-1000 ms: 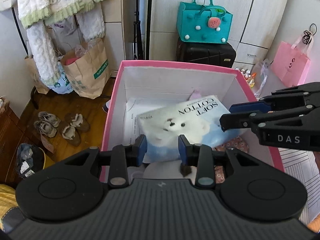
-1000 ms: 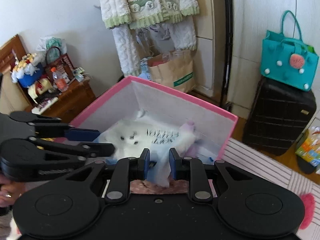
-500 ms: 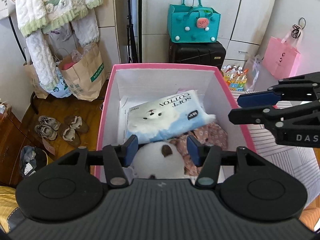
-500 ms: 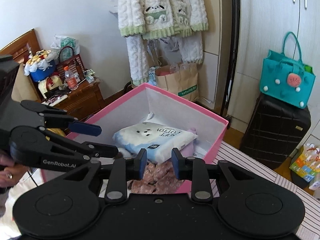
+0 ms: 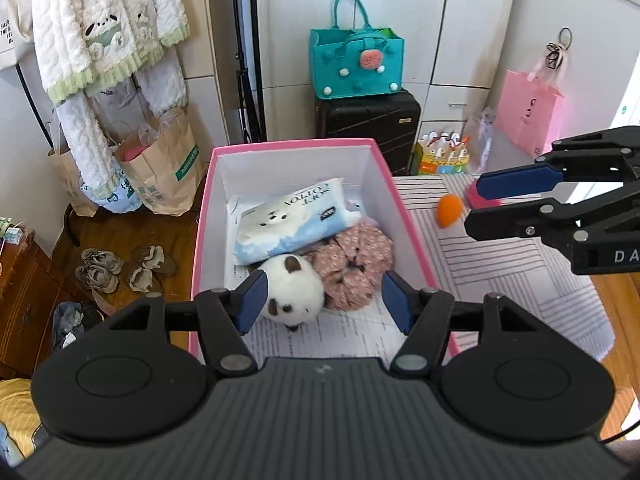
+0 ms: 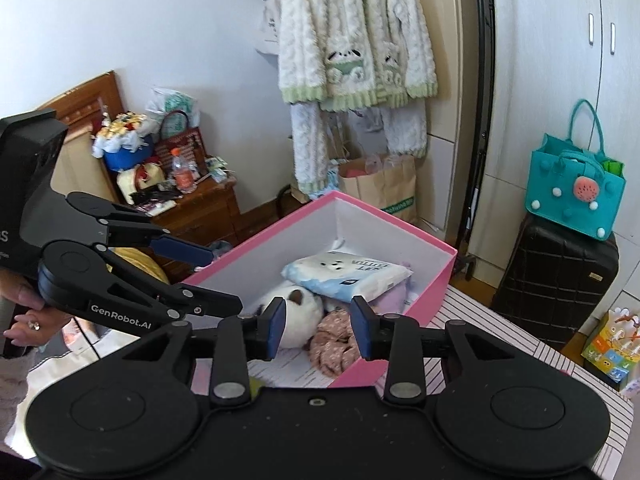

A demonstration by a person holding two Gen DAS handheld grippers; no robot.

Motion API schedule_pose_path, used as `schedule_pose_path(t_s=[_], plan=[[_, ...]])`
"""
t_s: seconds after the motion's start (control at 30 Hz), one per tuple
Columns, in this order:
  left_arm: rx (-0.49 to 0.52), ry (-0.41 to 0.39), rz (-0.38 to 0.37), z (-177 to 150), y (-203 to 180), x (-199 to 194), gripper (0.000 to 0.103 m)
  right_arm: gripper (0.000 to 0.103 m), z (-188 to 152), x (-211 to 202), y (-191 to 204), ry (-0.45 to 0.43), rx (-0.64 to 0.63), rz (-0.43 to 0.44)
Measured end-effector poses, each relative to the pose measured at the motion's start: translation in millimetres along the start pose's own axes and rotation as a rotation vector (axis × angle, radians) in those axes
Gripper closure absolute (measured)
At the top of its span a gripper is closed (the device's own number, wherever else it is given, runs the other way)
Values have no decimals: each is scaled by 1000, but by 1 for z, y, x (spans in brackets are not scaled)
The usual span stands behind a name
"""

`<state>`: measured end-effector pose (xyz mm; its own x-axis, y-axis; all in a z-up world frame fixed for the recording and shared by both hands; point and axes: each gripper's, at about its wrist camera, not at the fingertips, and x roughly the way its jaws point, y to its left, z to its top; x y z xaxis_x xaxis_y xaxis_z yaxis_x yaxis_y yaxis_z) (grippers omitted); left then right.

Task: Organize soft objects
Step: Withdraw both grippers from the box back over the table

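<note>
A pink box (image 5: pixel 412 232) with white inner walls holds a blue-white cotton tissue pack (image 5: pixel 288 220), a white panda plush (image 5: pixel 292 292) and a pink floral scrunchie (image 5: pixel 352 260). My left gripper (image 5: pixel 324 304) is open and empty above the box's near end. My right gripper (image 6: pixel 318 328) is open and empty above the box's (image 6: pixel 436 284) near corner; it also shows in the left wrist view (image 5: pixel 504 200) at the right. The pack (image 6: pixel 344 276), plush (image 6: pixel 296 316) and scrunchie (image 6: pixel 334 344) show in the right wrist view. An orange sponge (image 5: pixel 450 210) and a pink soft item (image 5: pixel 482 200) lie on the striped cloth.
The box stands on a striped tablecloth (image 5: pixel 520 280). Behind it are a black suitcase (image 5: pixel 368 128) with a teal bag (image 5: pixel 356 64), paper bags (image 5: pixel 160 168) and hanging clothes (image 5: pixel 104 40). Shoes (image 5: pixel 120 268) lie on the wood floor at the left. A wooden cabinet (image 6: pixel 192 208) stands beyond.
Both grippers have let go of the tissue pack, opened wider and pulled up and back from the box. The pack now lies in the box on the plush and scrunchie.
</note>
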<state>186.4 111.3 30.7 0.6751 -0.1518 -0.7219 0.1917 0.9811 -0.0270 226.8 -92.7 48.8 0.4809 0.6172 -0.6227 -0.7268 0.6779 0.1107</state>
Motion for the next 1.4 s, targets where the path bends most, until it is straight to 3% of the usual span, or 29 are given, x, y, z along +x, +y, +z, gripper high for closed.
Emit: schedule_pose_path(t_s=[0.53,0.83,1.17,1.4], plan=[[73,16,-36,-24,-36,-57,39,55,-30,-74,26,-41,-46,61],[146,4,-59,-48,-70,-77,32,48,-61,-111,21,-40,-50,37],[184,-7,-106,-64,-107,-68,28,44,-109,-138,-5,-30,-8,-8],[213,-59,-119,-67,-137,-52,26,43,-143,-139,-34,-15,43,-49]])
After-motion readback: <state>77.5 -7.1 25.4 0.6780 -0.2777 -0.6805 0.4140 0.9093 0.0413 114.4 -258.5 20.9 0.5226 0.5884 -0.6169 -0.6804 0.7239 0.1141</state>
